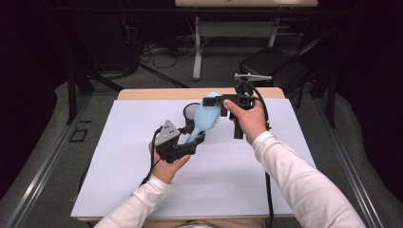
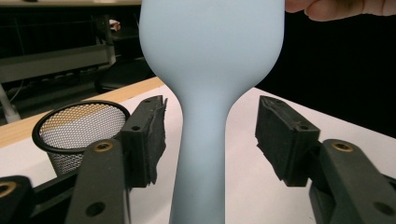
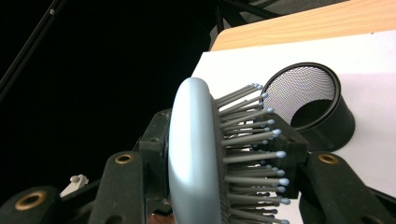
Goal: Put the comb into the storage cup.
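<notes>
A light blue hairbrush (image 1: 204,118) is held above the white table cover, its head up and to the right, its handle down and to the left. My right gripper (image 1: 213,101) is shut on the head; in the right gripper view one pad presses the smooth back (image 3: 194,154) and the other sits among the bristles. My left gripper (image 1: 194,139) stands open around the handle. In the left gripper view the handle (image 2: 205,154) runs up between the two pads (image 2: 152,140) with a gap on each side. A fingertip shows at the top right of that view.
A black mesh cup (image 1: 191,110) stands on the white sheet (image 1: 142,180) just behind the brush, also in the left gripper view (image 2: 77,128) and the right gripper view (image 3: 310,105). Beyond the table's wooden far edge are a black chair (image 1: 271,64) and a desk frame (image 1: 197,52).
</notes>
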{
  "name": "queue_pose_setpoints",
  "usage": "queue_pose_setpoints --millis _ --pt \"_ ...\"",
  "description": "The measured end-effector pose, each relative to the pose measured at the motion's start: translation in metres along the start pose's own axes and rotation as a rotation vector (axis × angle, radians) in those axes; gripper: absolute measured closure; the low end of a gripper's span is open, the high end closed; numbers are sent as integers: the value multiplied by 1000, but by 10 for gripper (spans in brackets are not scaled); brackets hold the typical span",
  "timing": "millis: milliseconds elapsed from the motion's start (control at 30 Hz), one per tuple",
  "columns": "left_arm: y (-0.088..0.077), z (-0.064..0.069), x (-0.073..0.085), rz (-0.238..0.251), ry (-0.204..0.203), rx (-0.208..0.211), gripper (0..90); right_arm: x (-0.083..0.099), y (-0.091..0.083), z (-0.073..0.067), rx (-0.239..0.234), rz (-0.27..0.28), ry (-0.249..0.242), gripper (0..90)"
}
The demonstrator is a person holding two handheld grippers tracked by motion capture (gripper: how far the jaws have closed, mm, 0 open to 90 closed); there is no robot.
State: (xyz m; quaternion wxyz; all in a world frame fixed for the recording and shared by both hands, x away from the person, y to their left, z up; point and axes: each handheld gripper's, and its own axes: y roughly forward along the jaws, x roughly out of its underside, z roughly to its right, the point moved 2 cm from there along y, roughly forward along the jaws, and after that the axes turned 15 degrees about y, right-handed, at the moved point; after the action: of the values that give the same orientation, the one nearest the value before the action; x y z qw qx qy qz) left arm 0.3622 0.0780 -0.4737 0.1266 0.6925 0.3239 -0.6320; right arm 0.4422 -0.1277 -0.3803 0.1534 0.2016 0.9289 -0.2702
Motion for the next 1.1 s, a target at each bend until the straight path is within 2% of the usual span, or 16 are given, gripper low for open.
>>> queue_pose_setpoints --millis 133,367,467,667,800,933,1100 --pt "0 0 0 5 7 -6 404 -2 -1 2 8 7 3 503" --pt "2 -1 -1 29 52 -24 377 -5 -4 6 17 18 4 503" --pt "1 -1 -1 23 66 -44 376 -7 -6 7 18 26 6 503" --pt "1 -1 -2 32 64 -39 374 -10 -9 11 33 33 2 503" --pt "1 -2 -1 30 45 -22 354 -11 -10 13 36 40 4 503" --pt "2 -3 0 30 32 -10 316 -12 -12 13 36 46 11 503" --pt "2 -3 0 30 30 -21 247 -13 -13 14 39 50 13 503"
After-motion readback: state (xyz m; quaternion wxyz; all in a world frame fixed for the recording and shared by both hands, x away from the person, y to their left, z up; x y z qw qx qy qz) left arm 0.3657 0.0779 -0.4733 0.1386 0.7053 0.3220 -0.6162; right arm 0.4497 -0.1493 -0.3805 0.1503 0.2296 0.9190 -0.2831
